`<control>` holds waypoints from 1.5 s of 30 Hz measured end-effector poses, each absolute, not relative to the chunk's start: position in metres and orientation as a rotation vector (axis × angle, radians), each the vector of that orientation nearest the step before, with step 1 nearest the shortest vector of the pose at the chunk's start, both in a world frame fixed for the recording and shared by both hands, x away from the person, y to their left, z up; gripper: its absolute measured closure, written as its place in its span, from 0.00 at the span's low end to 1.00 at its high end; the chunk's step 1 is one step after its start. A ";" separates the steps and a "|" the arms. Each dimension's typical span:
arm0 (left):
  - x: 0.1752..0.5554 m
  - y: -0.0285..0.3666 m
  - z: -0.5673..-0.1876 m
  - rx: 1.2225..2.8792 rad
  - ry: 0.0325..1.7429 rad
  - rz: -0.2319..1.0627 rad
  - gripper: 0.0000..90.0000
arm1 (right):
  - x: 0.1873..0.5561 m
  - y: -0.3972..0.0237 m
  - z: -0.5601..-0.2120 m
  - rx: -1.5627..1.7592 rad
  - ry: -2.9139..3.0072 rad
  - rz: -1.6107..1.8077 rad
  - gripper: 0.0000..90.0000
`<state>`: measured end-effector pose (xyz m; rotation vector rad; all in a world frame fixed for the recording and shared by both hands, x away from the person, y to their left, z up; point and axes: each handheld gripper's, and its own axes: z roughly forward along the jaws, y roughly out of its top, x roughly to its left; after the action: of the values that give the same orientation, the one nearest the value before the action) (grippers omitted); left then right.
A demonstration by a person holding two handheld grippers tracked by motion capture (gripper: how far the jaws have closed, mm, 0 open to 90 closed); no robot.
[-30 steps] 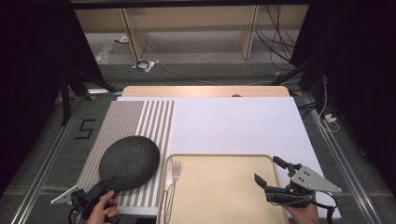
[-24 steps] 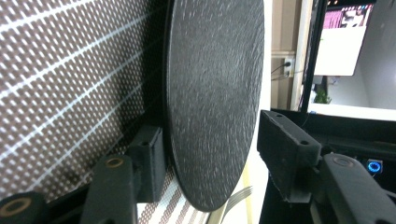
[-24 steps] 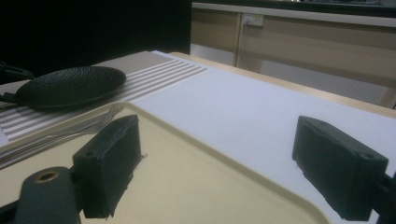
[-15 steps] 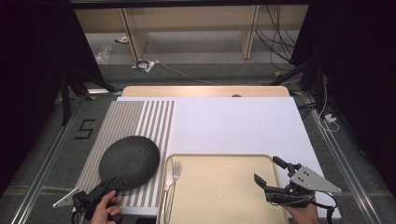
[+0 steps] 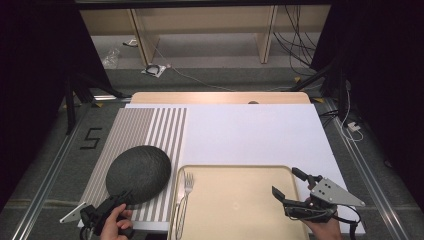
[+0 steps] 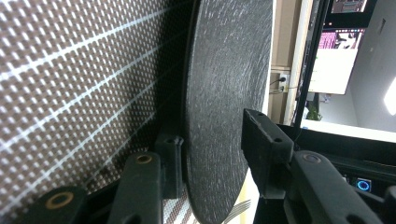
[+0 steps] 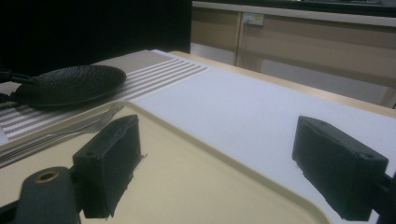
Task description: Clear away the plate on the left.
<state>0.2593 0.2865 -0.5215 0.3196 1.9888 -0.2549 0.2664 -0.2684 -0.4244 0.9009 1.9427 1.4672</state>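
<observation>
Black grippers (image 5: 291,186), blocky fingers (image 7: 109,163), brass screws, grey plate.

a wooden table (image 5: 215,97) carries a white sheet (image 5: 250,135). on the sheet lie a striped mat (image 5: 150,130) at the left and a beige tray (image 5: 235,200) at the near edge.
</observation>
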 end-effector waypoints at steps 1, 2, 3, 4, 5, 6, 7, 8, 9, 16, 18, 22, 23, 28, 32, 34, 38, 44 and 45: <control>0.260 0.286 -0.522 0.319 1.990 -0.255 0.68 | 0.267 -0.268 -0.424 0.901 1.942 1.467 0.18; 0.260 0.286 -0.523 0.317 1.989 -0.258 0.68 | 0.267 -0.268 -0.424 0.901 1.943 1.467 0.18; 0.260 0.286 -0.523 0.303 1.991 -0.266 0.69 | 0.267 -0.268 -0.424 0.901 1.943 1.467 0.18; 0.260 0.286 -0.523 0.303 1.991 -0.266 0.69 | 0.267 -0.268 -0.424 0.901 1.943 1.467 0.18; 0.260 0.286 -0.525 0.296 1.987 -0.272 0.69 | 0.267 -0.268 -0.424 0.900 1.943 1.468 0.18; 0.260 0.286 -0.526 0.293 1.989 -0.275 0.70 | 0.267 -0.268 -0.424 0.900 1.943 1.467 0.18; 0.260 0.286 -0.526 0.286 1.991 -0.274 0.72 | 0.267 -0.268 -0.424 0.900 1.943 1.468 0.18; 0.261 0.286 -0.526 0.284 1.990 -0.273 0.73 | 0.267 -0.268 -0.424 0.901 1.943 1.468 0.18; 0.261 0.286 -0.527 0.282 1.989 -0.274 0.73 | 0.267 -0.268 -0.425 0.901 1.940 1.471 0.18; 0.261 0.287 -0.529 0.274 1.995 -0.285 0.79 | 0.267 -0.269 -0.424 0.902 1.940 1.469 0.18; 0.260 0.287 -0.530 0.267 1.994 -0.285 0.83 | 0.267 -0.269 -0.424 0.902 1.939 1.472 0.18; 0.259 0.288 -0.528 0.263 1.987 -0.258 0.89 | 0.267 -0.269 -0.424 0.903 1.937 1.472 0.18; 0.259 0.288 -0.528 0.261 1.987 -0.262 0.91 | 0.267 -0.269 -0.424 0.903 1.938 1.472 0.18; 0.259 0.288 -0.528 0.264 1.982 -0.261 0.93 | 0.267 -0.269 -0.424 0.902 1.938 1.471 0.18; 0.259 0.289 -0.528 0.259 1.963 -0.264 0.94 | 0.267 -0.269 -0.424 0.899 1.939 1.470 0.18; 0.259 0.289 -0.528 0.256 1.960 -0.262 0.94 | 0.267 -0.269 -0.424 0.899 1.939 1.471 0.18; 0.259 0.289 -0.528 0.261 1.962 -0.271 0.94 | 0.267 -0.269 -0.424 0.900 1.940 1.470 0.18; 0.259 0.290 -0.527 0.268 1.960 -0.279 0.94 | 0.266 -0.269 -0.424 0.897 1.938 1.473 0.18; 0.259 0.290 -0.527 0.270 1.957 -0.280 0.94 | 0.266 -0.269 -0.424 0.897 1.938 1.473 0.18</control>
<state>0.2591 0.2896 -0.5268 0.2699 1.9573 -0.2802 0.2663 -0.2687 -0.4239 0.8967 1.9385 1.4732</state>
